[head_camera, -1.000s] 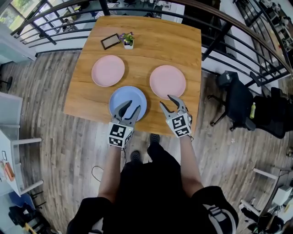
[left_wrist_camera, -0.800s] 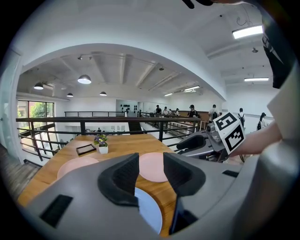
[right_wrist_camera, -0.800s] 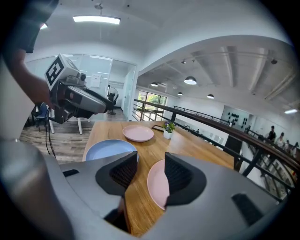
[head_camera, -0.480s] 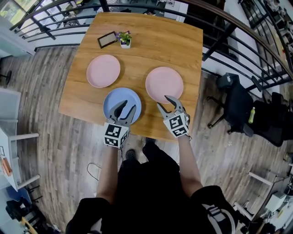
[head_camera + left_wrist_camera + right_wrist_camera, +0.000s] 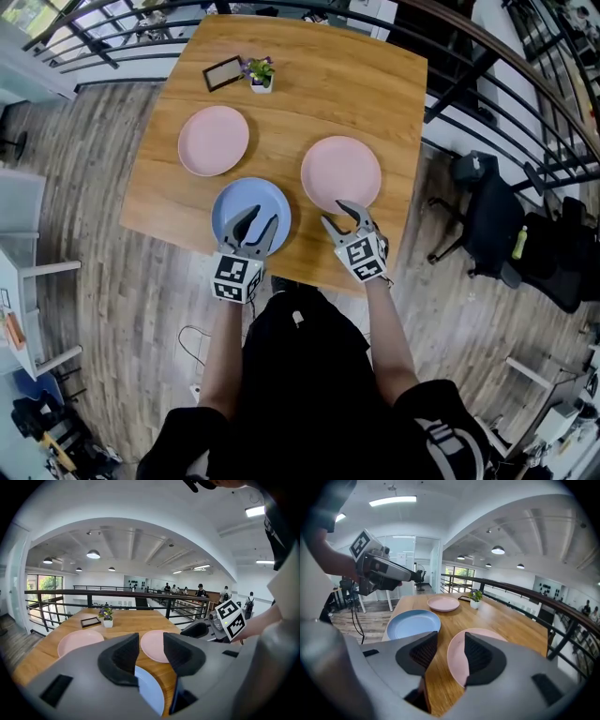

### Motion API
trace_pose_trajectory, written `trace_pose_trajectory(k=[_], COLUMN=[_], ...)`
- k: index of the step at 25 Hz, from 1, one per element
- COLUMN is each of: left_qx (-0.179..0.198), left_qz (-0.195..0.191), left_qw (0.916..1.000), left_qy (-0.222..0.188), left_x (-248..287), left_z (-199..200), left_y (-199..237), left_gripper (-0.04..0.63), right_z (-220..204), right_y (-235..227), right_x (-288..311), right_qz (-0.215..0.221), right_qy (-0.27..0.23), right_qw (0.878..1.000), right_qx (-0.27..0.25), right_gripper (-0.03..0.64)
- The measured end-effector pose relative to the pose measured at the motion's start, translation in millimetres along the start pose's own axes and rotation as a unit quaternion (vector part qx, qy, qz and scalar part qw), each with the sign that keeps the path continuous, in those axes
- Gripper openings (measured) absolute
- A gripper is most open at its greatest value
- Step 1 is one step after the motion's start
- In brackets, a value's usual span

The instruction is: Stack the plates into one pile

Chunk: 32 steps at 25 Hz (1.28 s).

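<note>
Three plates lie apart on the wooden table. A blue plate sits near the front edge, a pink plate at the left, and another pink plate at the right. My left gripper hovers open over the blue plate's near rim, with nothing between its jaws. My right gripper stands open just short of the right pink plate's near edge, also empty. In the left gripper view the blue plate shows below the jaws. In the right gripper view the pink plate lies between the jaws.
A small potted plant and a dark framed card stand at the table's far side. Black railings run behind and to the right. A black office chair stands on the floor at the right.
The view has shifted slightly. Both grippers have edged a little closer to the plates and stay open; the plates have not moved.
</note>
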<state>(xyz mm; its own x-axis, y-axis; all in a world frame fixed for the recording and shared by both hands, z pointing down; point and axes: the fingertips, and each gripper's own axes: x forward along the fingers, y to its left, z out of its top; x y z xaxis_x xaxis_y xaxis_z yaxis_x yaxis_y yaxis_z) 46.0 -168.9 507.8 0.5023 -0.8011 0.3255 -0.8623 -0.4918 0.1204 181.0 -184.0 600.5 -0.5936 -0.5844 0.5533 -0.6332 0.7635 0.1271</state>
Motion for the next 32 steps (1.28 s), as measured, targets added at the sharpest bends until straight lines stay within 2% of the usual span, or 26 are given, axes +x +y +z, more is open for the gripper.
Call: trace_pose_trajectory(k=[9, 22, 27, 32], left_qx=[-0.014, 0.001, -0.011, -0.004], left_qz=[-0.015, -0.034, -0.034, -0.039], left_qw=[0.9994, 0.9981, 0.9976, 0.9977], left_qy=[0.027, 0.052, 0.059, 0.055], left_x=[4.2, 10.3, 11.0, 8.2], left_z=[-34.0, -67.3, -76.1, -74.7], left_y=[21.8, 46.5, 47.5, 47.5], left_gripper=[0.17, 0.17, 0.17, 0.17], right_z=[-42.5, -88.4, -101.8, -109.7], right_y=[6.6, 7.4, -0.4, 0.4], right_x=[32.4, 79.2, 84.9, 94.9], right_qz=[-0.003, -0.002, -0.015, -0.014], right_qy=[0.053, 0.101, 0.122, 0.142], right_qw=[0.999, 0.995, 0.992, 0.989], right_qx=[0.011, 0.008, -0.012, -0.041], right_gripper=[0.193, 0.178, 0.169, 0.168])
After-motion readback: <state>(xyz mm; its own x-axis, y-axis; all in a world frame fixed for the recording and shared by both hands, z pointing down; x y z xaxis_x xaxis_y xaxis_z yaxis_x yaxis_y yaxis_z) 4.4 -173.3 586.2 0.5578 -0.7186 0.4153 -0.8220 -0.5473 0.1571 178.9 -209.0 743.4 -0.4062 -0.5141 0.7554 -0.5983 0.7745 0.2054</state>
